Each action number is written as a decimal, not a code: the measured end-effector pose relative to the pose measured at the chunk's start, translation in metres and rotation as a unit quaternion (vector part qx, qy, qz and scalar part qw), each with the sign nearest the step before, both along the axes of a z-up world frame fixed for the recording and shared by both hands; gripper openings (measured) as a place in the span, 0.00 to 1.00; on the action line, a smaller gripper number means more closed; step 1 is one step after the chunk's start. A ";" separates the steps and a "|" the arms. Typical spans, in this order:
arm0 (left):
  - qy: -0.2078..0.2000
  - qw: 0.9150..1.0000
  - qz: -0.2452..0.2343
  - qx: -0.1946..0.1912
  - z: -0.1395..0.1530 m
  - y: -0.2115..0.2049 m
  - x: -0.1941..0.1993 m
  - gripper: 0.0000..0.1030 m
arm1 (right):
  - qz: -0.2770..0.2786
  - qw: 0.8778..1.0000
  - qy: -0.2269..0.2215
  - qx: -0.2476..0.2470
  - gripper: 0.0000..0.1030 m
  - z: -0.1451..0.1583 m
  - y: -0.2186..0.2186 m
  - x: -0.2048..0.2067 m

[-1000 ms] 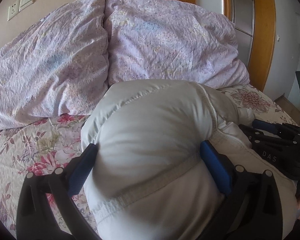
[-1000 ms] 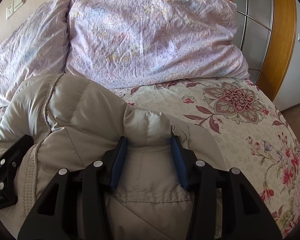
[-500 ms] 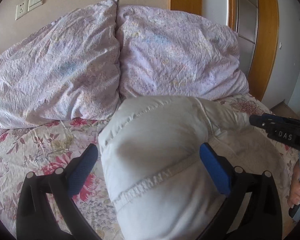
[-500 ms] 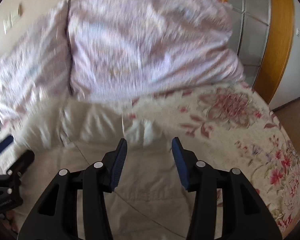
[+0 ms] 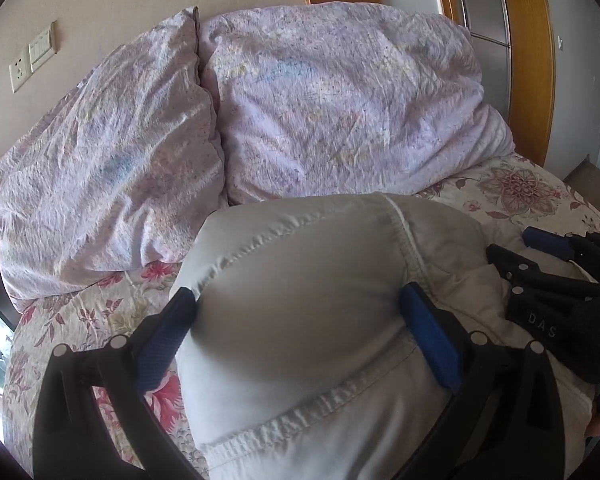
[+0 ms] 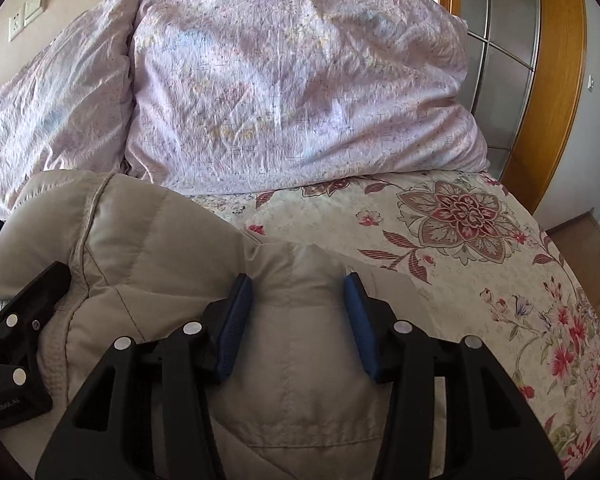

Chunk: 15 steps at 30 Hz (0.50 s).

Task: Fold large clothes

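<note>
A puffy beige padded jacket (image 5: 300, 300) lies bunched on the flowered bedspread (image 6: 460, 240). My left gripper (image 5: 296, 304) has its blue pads wide apart around a thick fold of the jacket, pressing into both sides. My right gripper (image 6: 298, 292) is closed on a narrower bunch of the same jacket (image 6: 160, 248), pads against the cloth. Each gripper shows in the other's view: the right one at the right edge of the left wrist view (image 5: 560, 280), the left one at the left edge of the right wrist view (image 6: 16, 332).
Two lilac pillows (image 5: 340, 112) (image 5: 100, 168) lean against the wall at the bed's head. A wooden door frame (image 6: 556, 80) stands at the right. The bed's right edge drops to a wooden floor (image 6: 580, 232).
Both grippers lifted and swung with the jacket, then came back down. The jacket bundle sits a little farther from the pillows. Both grips are unchanged.
</note>
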<state>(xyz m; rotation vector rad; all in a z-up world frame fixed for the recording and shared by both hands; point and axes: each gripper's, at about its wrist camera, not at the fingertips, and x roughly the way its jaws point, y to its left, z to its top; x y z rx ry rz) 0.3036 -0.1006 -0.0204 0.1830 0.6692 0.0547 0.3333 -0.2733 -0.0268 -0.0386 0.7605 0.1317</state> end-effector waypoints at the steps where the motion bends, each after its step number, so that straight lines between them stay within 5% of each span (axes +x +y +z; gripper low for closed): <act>1: 0.001 1.000 0.000 -0.007 -0.002 0.002 0.001 0.98 | 0.000 1.000 0.001 0.002 0.48 -0.001 0.000 0.001; 15: 0.031 0.998 -0.001 -0.050 -0.017 0.012 0.014 0.98 | 0.012 0.999 0.043 0.011 0.51 -0.014 0.002 0.017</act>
